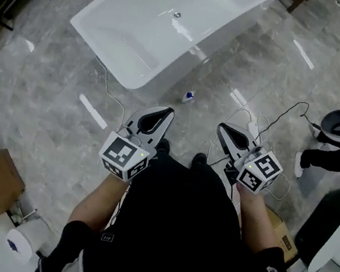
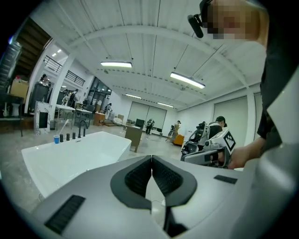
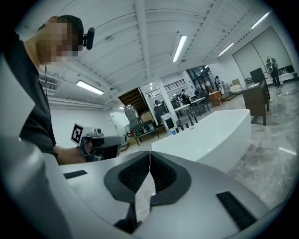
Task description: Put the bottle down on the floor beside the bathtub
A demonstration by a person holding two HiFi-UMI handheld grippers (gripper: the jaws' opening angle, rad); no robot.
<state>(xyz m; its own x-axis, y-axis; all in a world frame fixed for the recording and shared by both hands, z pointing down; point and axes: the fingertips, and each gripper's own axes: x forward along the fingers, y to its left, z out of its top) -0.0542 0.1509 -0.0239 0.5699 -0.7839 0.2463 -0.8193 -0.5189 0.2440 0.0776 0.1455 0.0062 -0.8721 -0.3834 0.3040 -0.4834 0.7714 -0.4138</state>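
Our left gripper (image 1: 168,113) and right gripper (image 1: 222,128) are clenched on nothing. The bottle (image 1: 188,96) sits ahead of the jaws; 1 step could kick it.

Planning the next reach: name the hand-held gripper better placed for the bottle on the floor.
Left, probably: the left hand-held gripper sits nearer the bottle beside the bathtub than the right hand-held gripper; both are shut, empty.
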